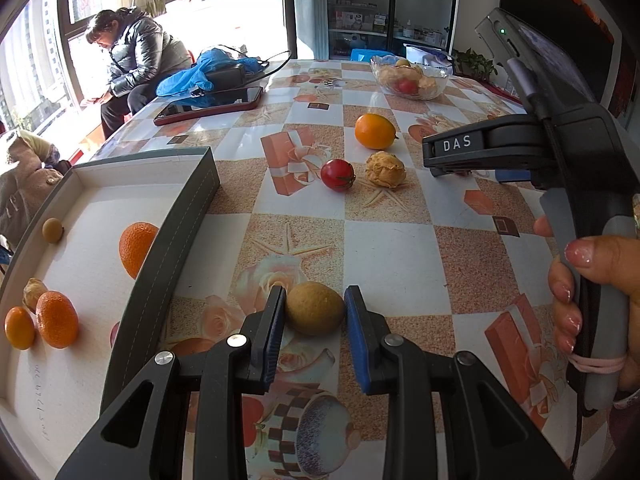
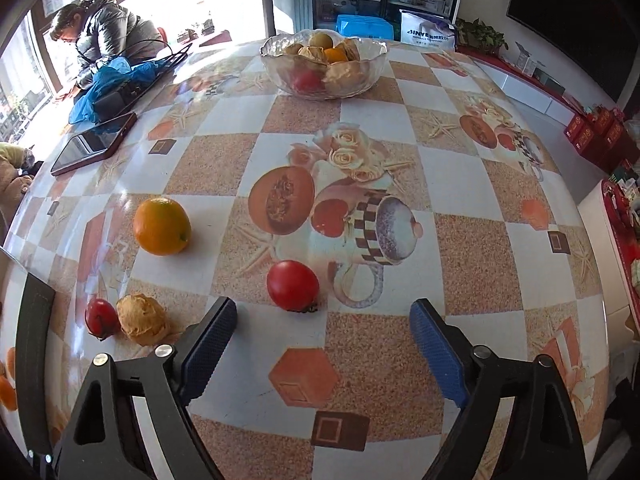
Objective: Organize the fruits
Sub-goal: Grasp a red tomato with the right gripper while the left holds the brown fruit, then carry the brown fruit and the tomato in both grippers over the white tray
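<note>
My left gripper (image 1: 315,320) is shut on a round tan fruit (image 1: 314,308), both blue pads touching its sides just above the tablecloth. To its left is a white box with dark grey walls (image 1: 176,248); it holds three orange fruits, among them one by the wall (image 1: 138,248), plus a small tan fruit (image 1: 53,230) and a husked one. My right gripper (image 2: 324,320) is open over the table. A red tomato (image 2: 293,286) lies just beyond its fingertips. An orange (image 2: 161,226), a smaller tomato (image 2: 100,317) and a husked fruit (image 2: 144,325) lie further left.
A glass bowl (image 2: 372,50) with several fruits stands at the table's far end. A phone in a red case (image 1: 208,106) and a blue cloth (image 1: 208,72) lie at the far left. A person (image 1: 132,52) sits by the window. Red boxes (image 2: 592,132) line the right side.
</note>
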